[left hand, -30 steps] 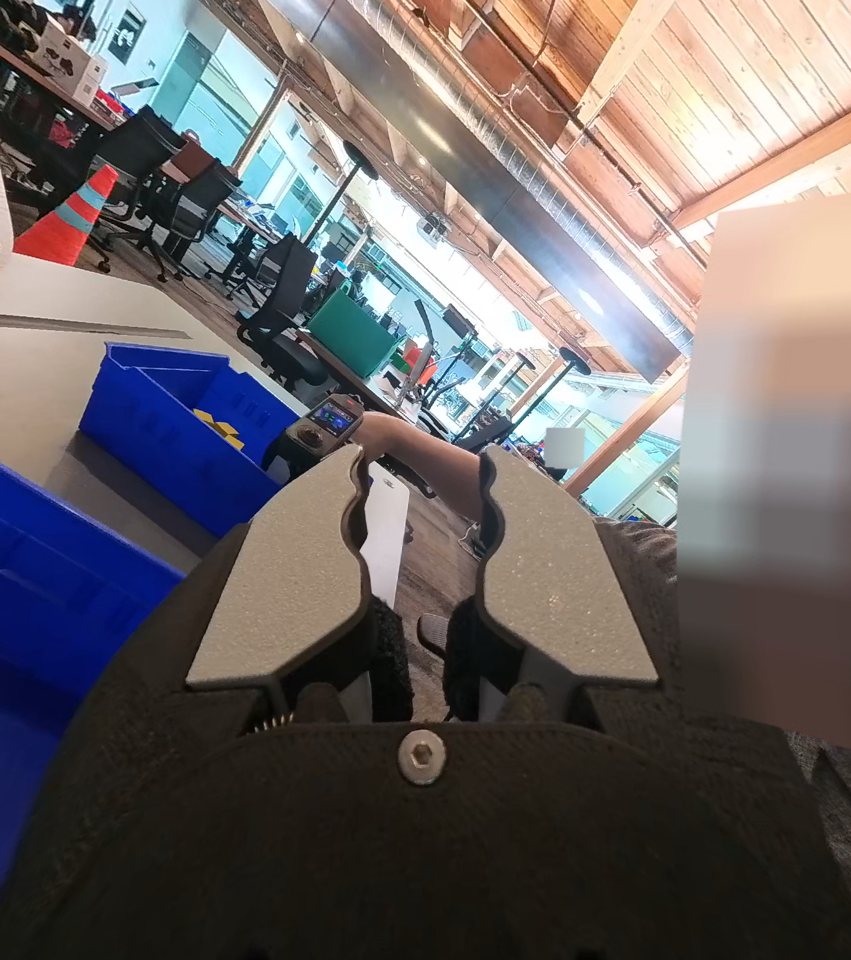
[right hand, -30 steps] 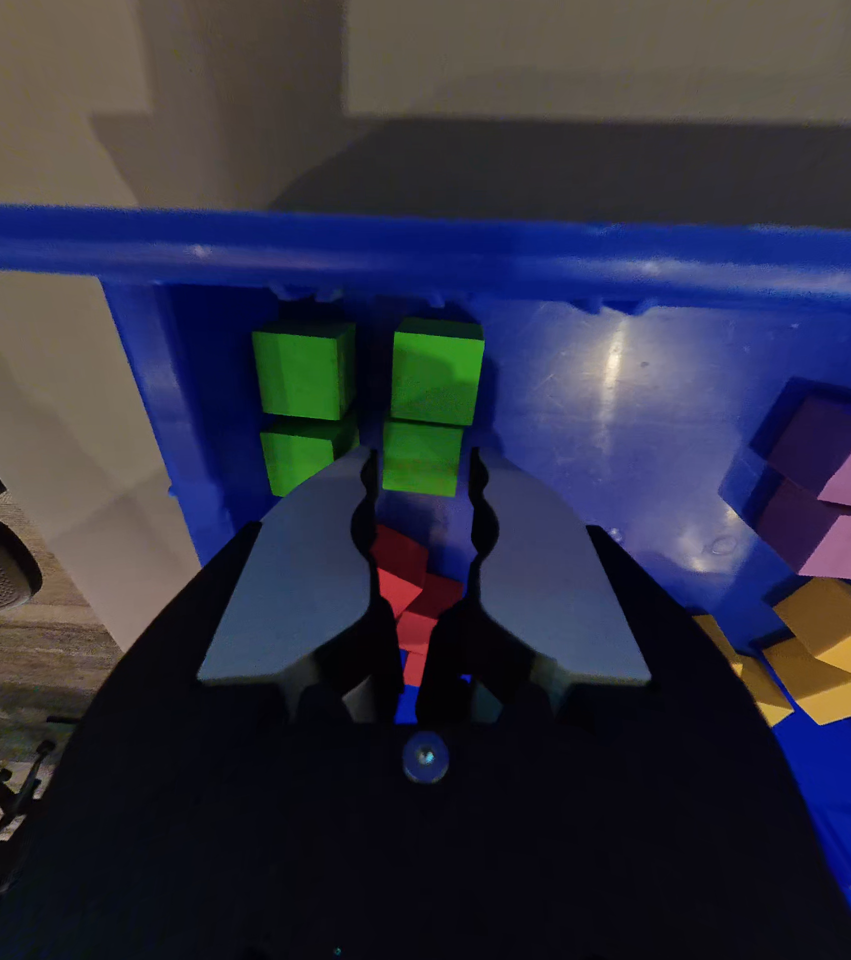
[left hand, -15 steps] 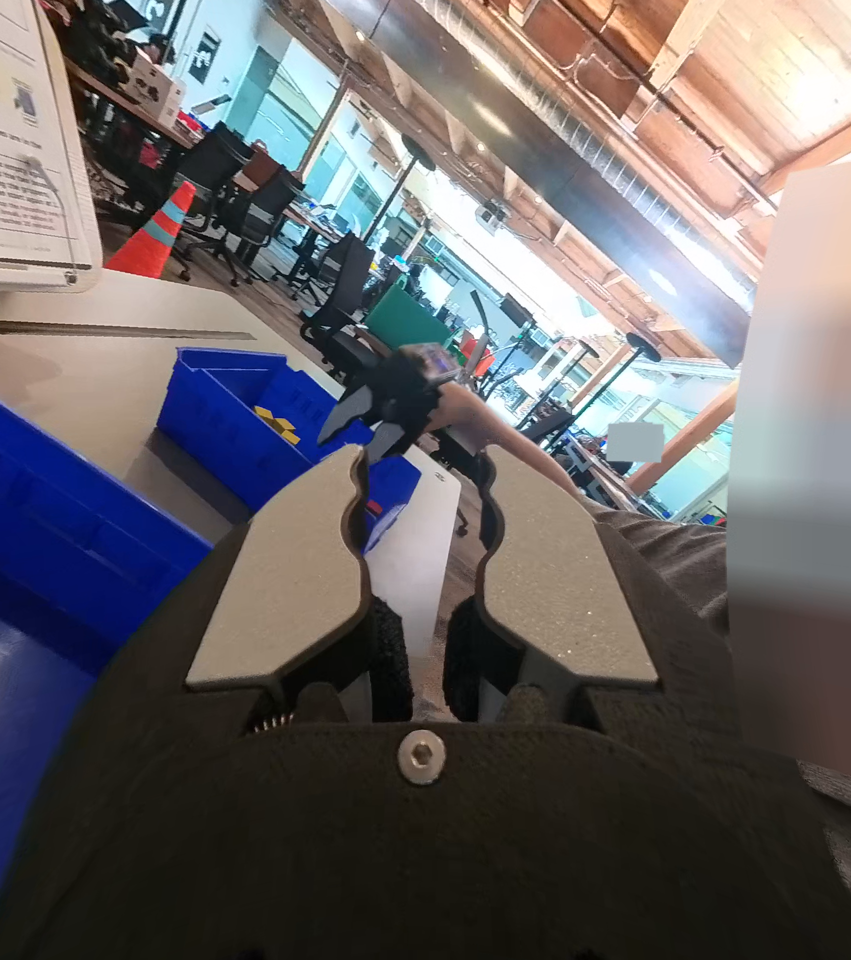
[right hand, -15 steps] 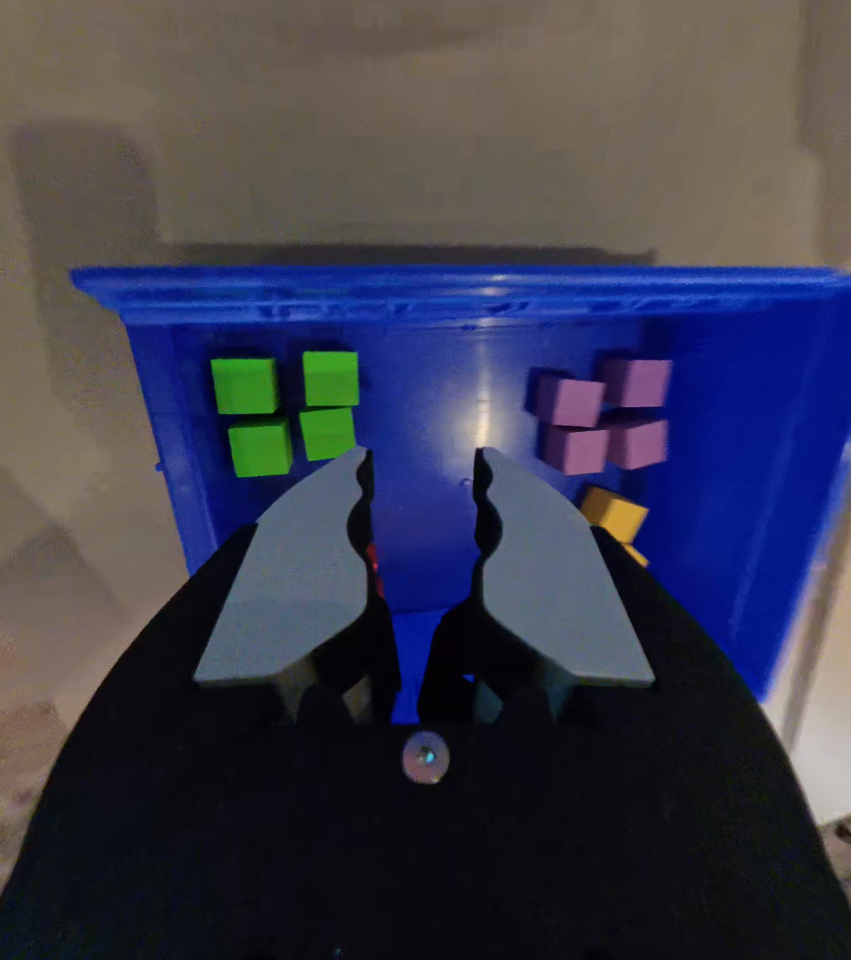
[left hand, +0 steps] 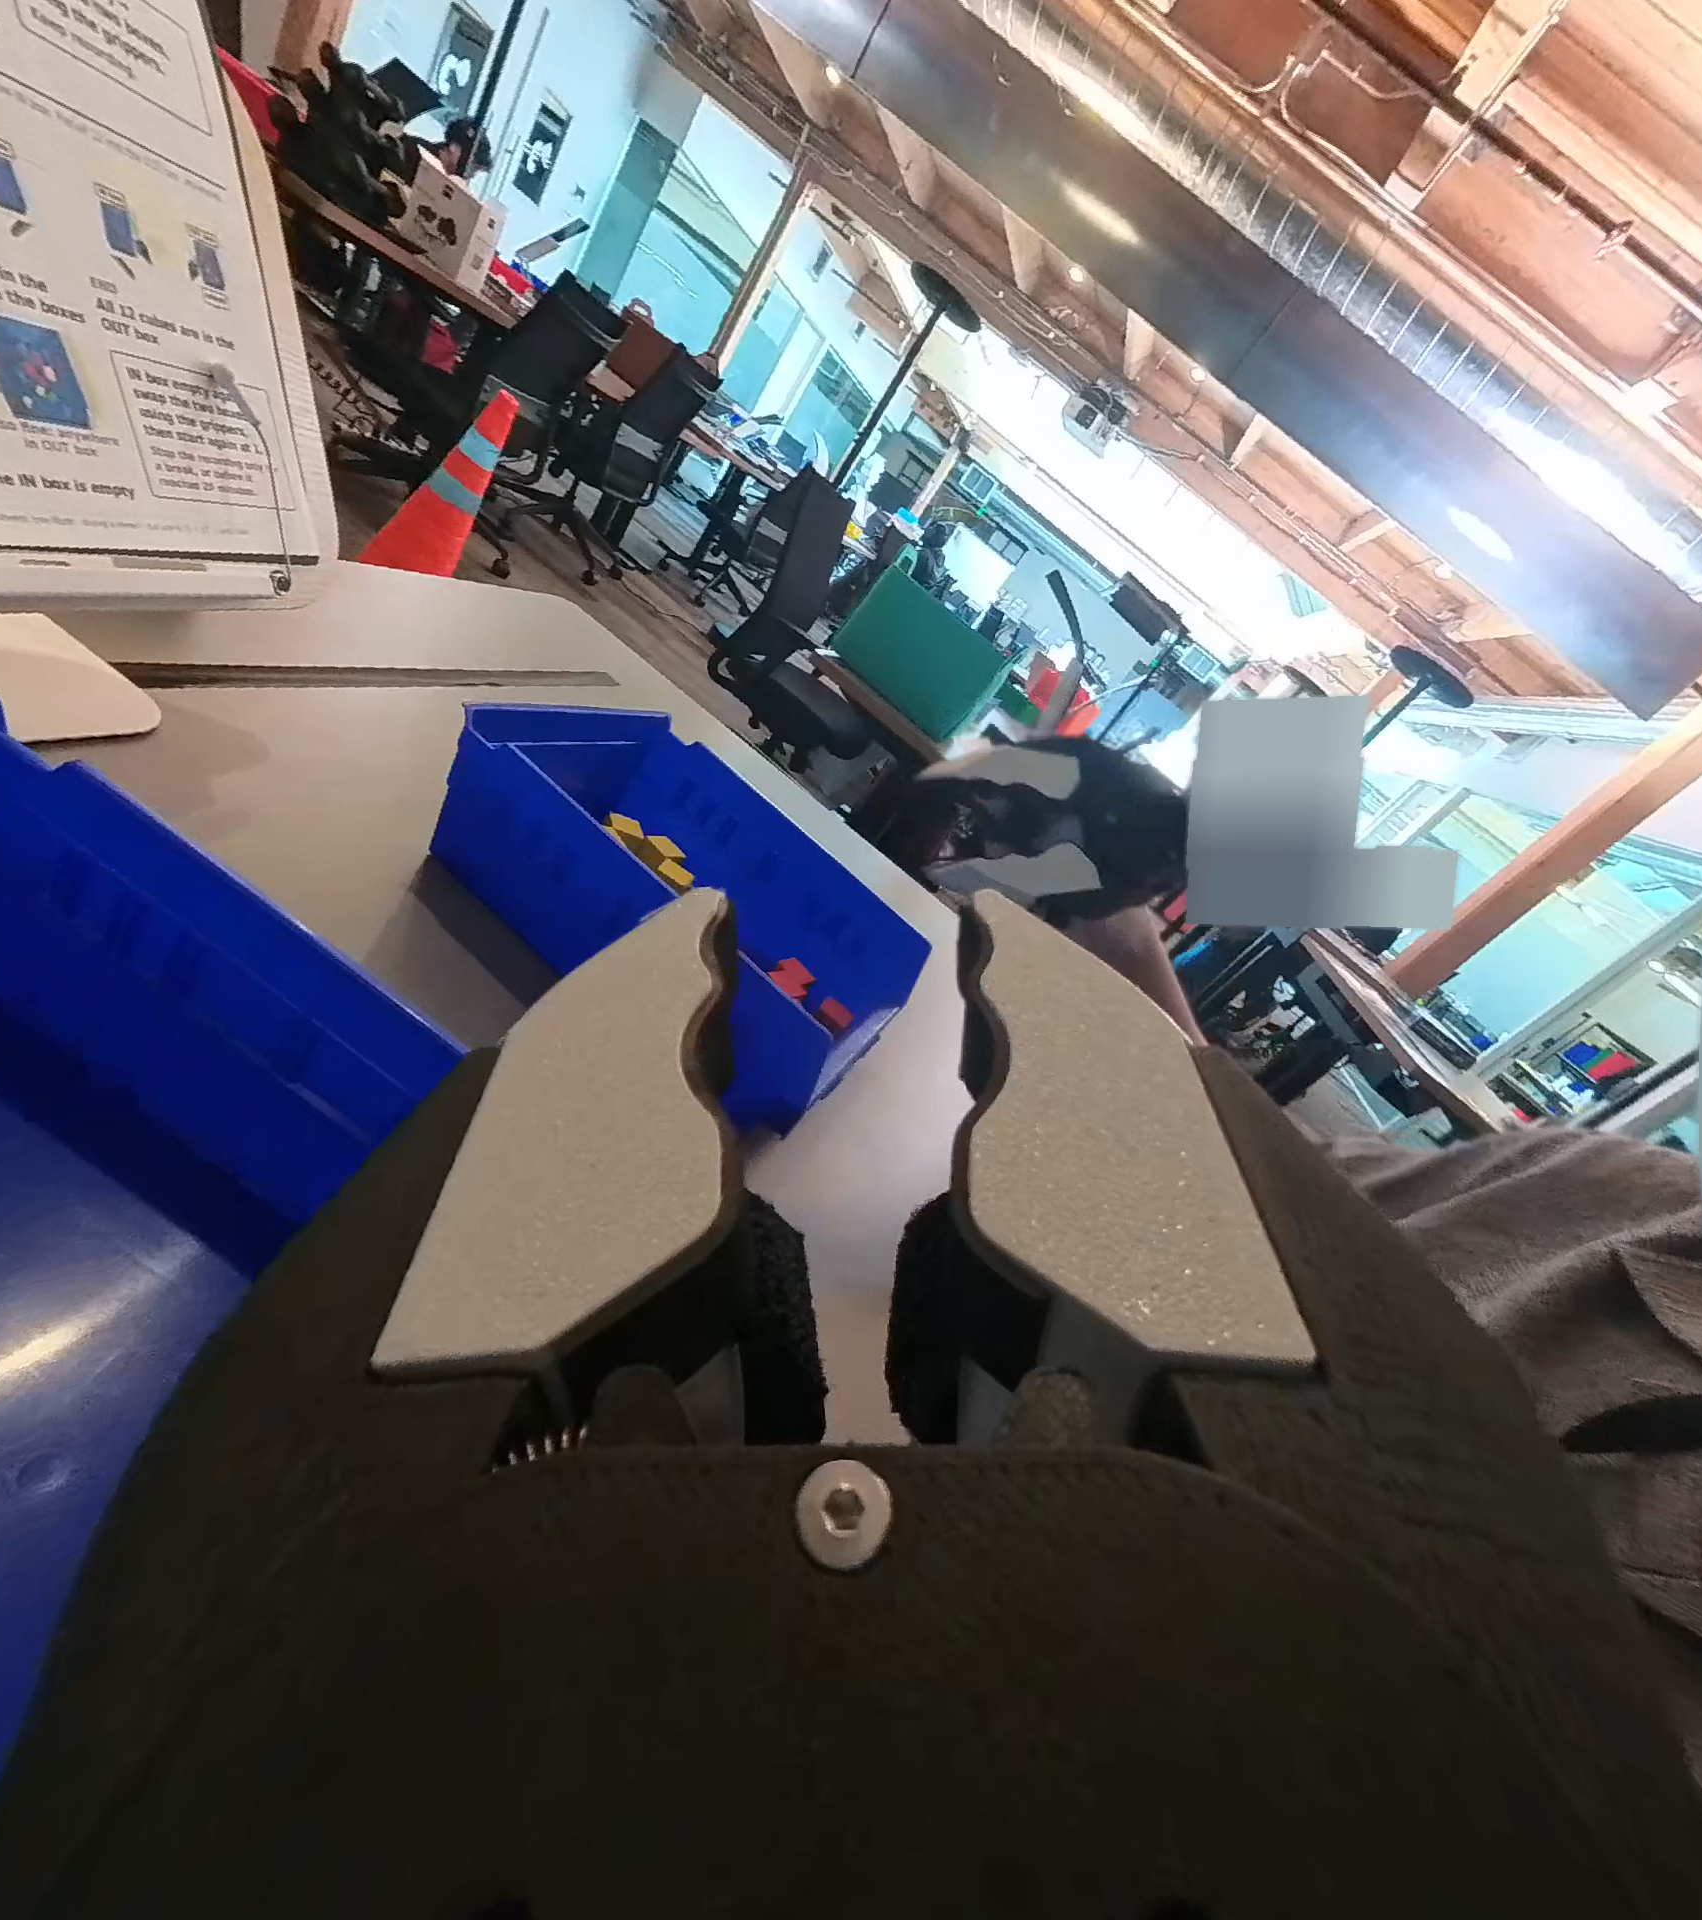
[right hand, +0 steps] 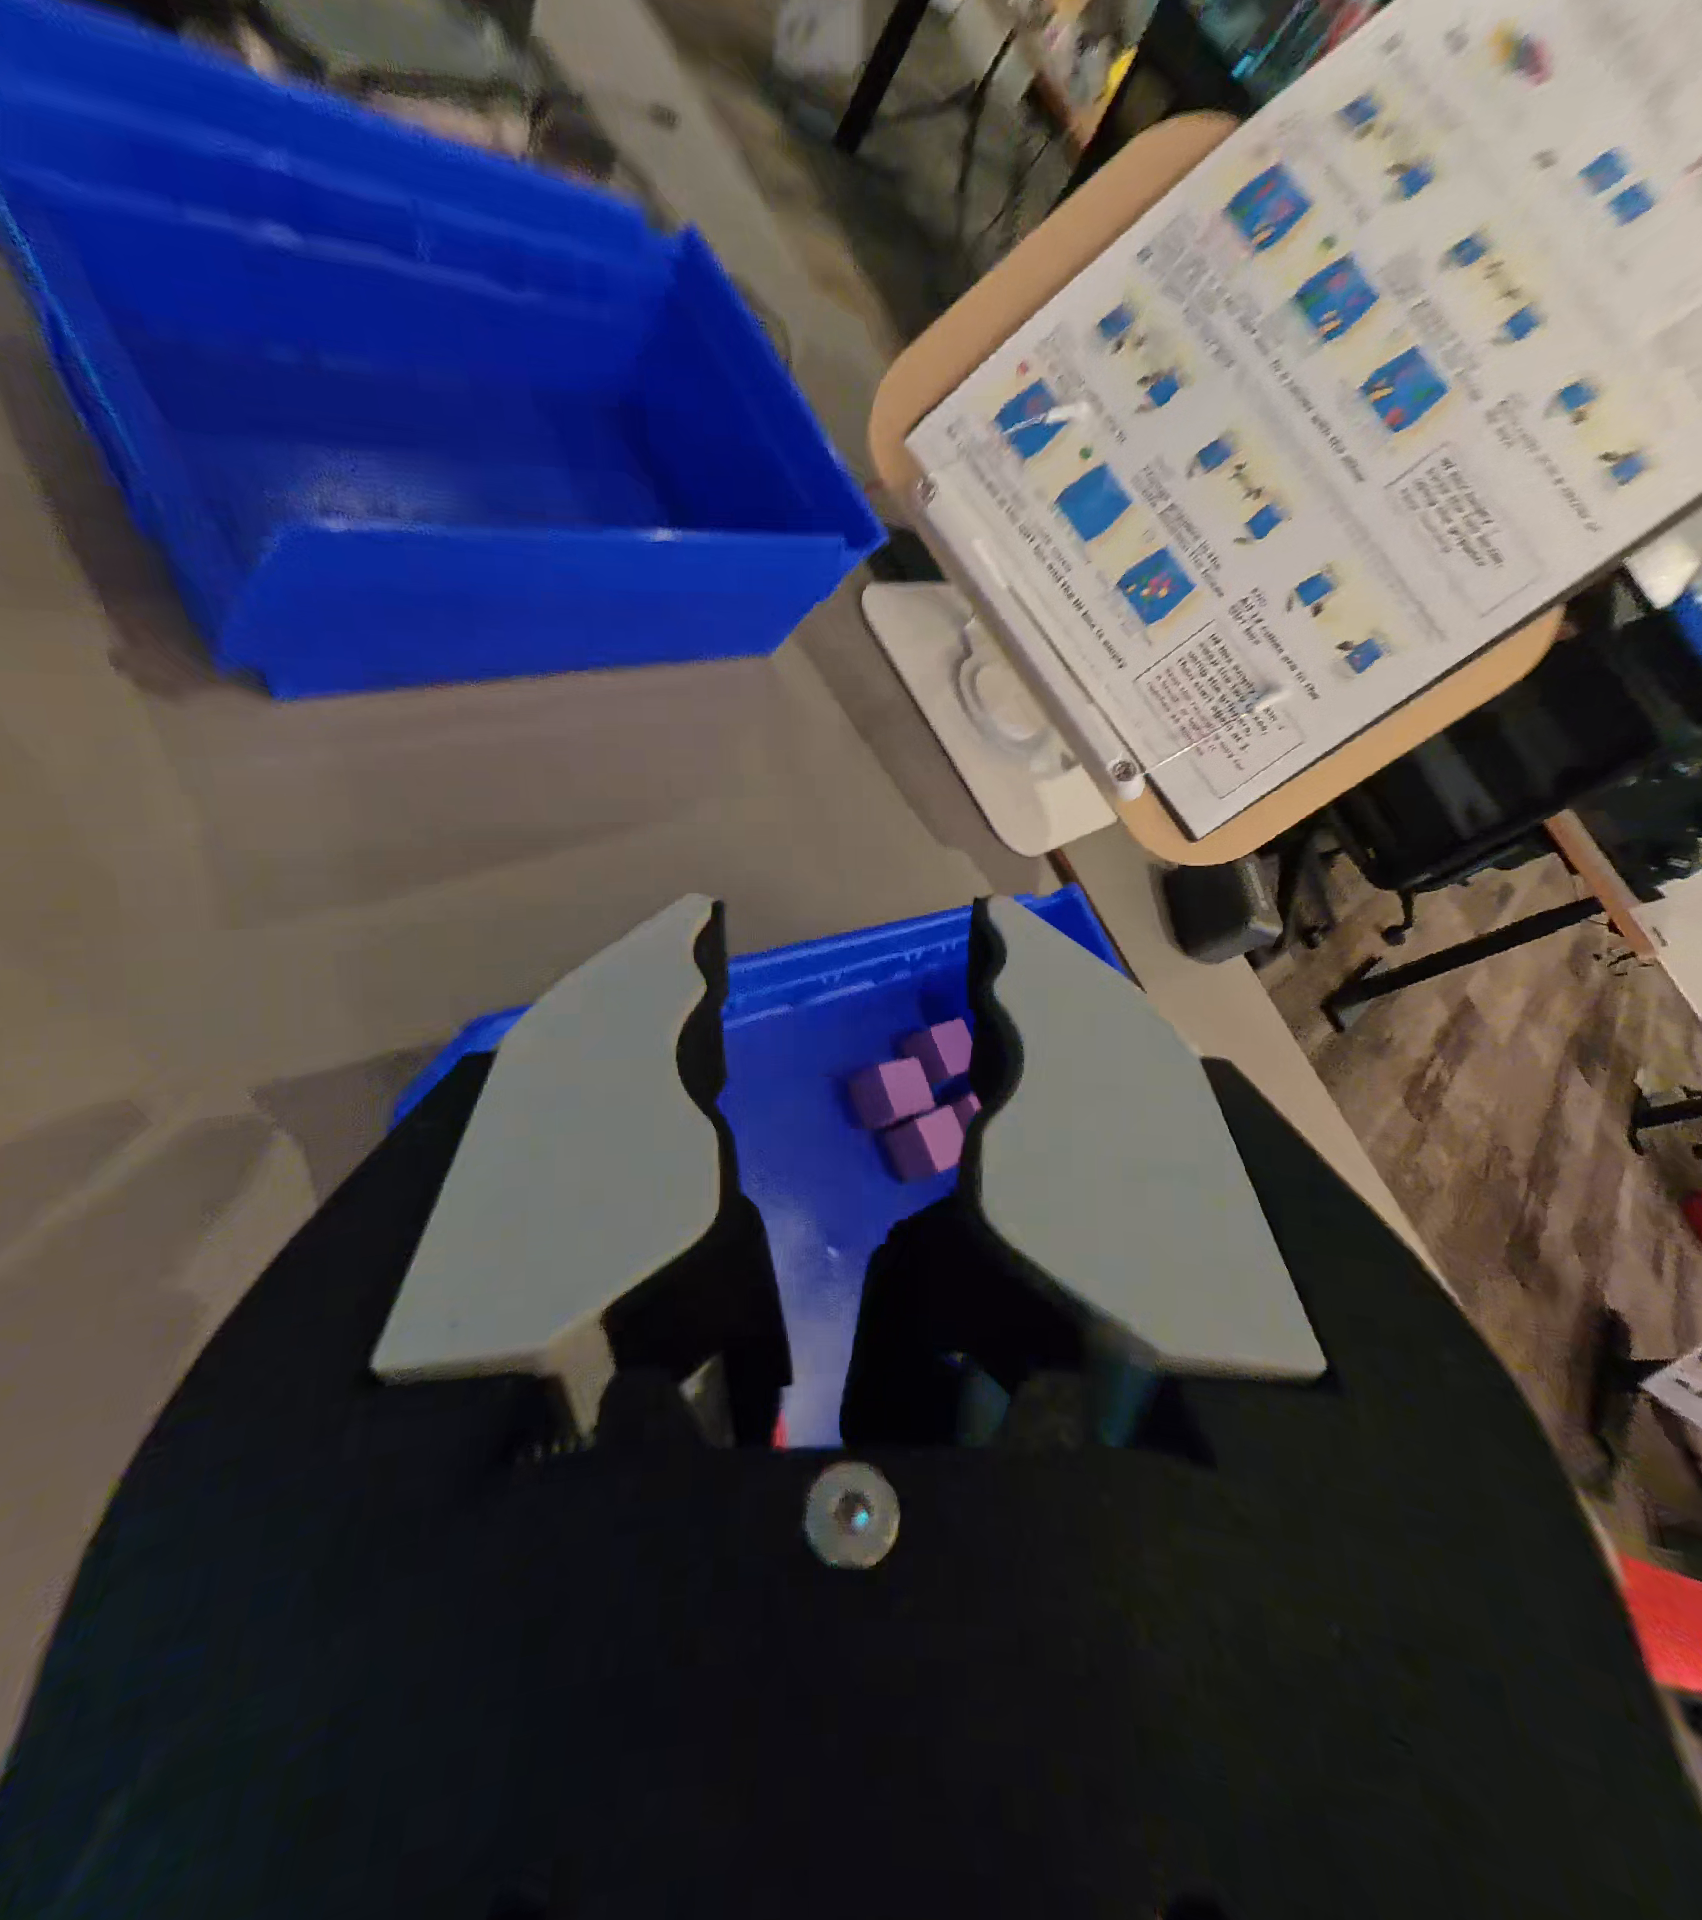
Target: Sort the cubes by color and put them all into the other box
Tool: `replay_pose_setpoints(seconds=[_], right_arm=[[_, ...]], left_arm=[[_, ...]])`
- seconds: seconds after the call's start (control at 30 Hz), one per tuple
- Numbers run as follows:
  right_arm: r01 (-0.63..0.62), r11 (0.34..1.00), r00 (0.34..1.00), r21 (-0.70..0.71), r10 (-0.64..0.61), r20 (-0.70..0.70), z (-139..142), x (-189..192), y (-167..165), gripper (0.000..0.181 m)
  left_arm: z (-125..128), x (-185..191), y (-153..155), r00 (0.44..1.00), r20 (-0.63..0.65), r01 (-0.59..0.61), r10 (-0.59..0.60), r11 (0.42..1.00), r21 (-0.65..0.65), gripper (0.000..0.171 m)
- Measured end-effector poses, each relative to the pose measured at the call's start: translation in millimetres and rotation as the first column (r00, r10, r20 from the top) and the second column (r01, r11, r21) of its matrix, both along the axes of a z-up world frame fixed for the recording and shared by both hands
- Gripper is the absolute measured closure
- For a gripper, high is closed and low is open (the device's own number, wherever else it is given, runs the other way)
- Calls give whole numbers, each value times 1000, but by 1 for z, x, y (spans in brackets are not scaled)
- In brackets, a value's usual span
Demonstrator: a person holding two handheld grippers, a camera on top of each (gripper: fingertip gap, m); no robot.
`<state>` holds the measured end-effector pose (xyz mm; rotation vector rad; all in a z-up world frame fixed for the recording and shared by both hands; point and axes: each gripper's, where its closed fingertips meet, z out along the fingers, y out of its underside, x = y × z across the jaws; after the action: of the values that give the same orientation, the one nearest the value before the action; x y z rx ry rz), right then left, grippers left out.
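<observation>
My left gripper [left hand: 847, 925] is open and empty, held low over the grey table [left hand: 327, 790] beside a large blue bin [left hand: 130, 987] whose visible floor is bare. Beyond it stands a smaller-looking blue bin [left hand: 556, 821] holding yellow cubes [left hand: 649, 842] and red cubes [left hand: 805, 987]. My right gripper [right hand: 847, 925] is open and empty, raised above that bin's rim [right hand: 847, 961], with purple cubes [right hand: 914, 1101] showing between its fingers. It also shows in the left wrist view [left hand: 940, 826], held in the air past the bin's far end.
An empty blue bin [right hand: 514, 613] sits farther along the table [right hand: 151, 883]. A printed instruction sheet on a white stand [right hand: 1346, 416] stands by the table edge, also in the left wrist view [left hand: 78, 312]. An orange cone [left hand: 457, 488] and office chairs stand behind. A person's grey clothing [left hand: 1449, 1299] is at the right.
My right gripper has lifted up and back out of the bin with cubes and swung toward the empty bin and sheet. My left gripper's view has tilted down. Both stay open.
</observation>
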<state>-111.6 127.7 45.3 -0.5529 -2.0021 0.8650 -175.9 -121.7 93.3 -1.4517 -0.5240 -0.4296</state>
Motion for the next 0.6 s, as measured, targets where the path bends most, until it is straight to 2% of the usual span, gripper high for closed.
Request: replay_pose_setpoints(seconds=[0.27,0.3,0.43,0.53,0.6], right_arm=[[69,937,957,-341,-159,-243,15,42,5,134],[50,933,957,-357,-147,-251,16,46,3,136],[103,878,929,-468,-253,-269,20,59,18,133],[156,832,916,-533,-323,-238,5,69,33,142],[263,814,894,-518,-407,-185,-13,70,49,130]], left_arm=[[-9,-2,4,990,-63,-128,123,989,-74,130],[-11,-2,5,986,-81,-155,148,984,-89,130],[-35,2,10,958,-163,-265,236,947,-184,128],[-63,6,8,899,-287,-398,331,891,-219,126],[-71,7,3,837,-361,-491,411,855,-166,117]])
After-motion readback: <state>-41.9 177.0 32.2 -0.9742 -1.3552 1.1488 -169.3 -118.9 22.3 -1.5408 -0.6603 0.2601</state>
